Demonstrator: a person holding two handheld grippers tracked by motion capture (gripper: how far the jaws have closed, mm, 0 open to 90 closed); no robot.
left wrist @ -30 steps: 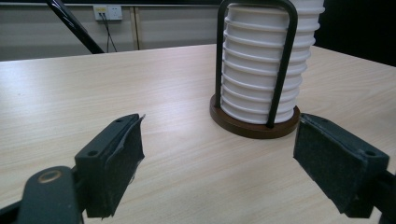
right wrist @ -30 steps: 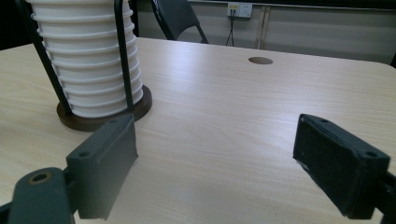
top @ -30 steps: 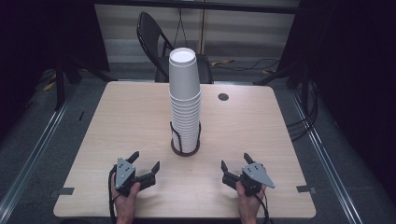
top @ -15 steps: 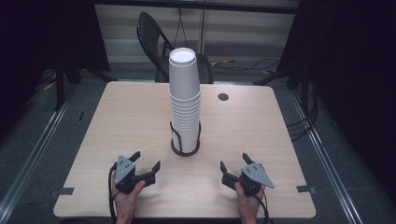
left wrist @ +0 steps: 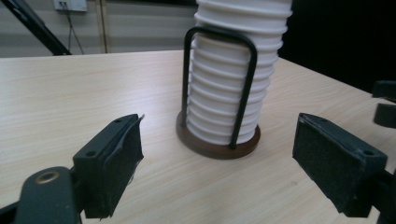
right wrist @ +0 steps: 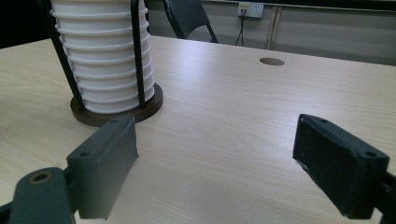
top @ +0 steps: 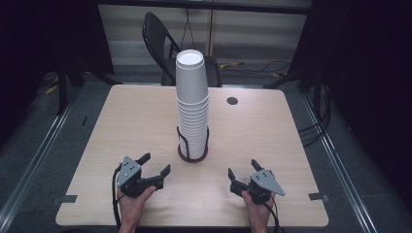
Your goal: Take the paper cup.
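Dark folding chair point(top: 163, 46) behind wooden table point(top: 131, 121) (grey floor point(top: 39, 126))

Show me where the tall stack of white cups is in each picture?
High view: the stack of white paper cups rises at the table's middle, in its dark holder.
Left gripper view: its lower cups stand top centre, beyond the open jaws.
Right gripper view: its lower cups stand top left.
Shared landmark: the round brown base of the holder under the cups.

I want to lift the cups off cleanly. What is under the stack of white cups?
The stack of white cups stands on a round dark brown base, with black wire uprights rising around it. The base's middle is covered by the cups.
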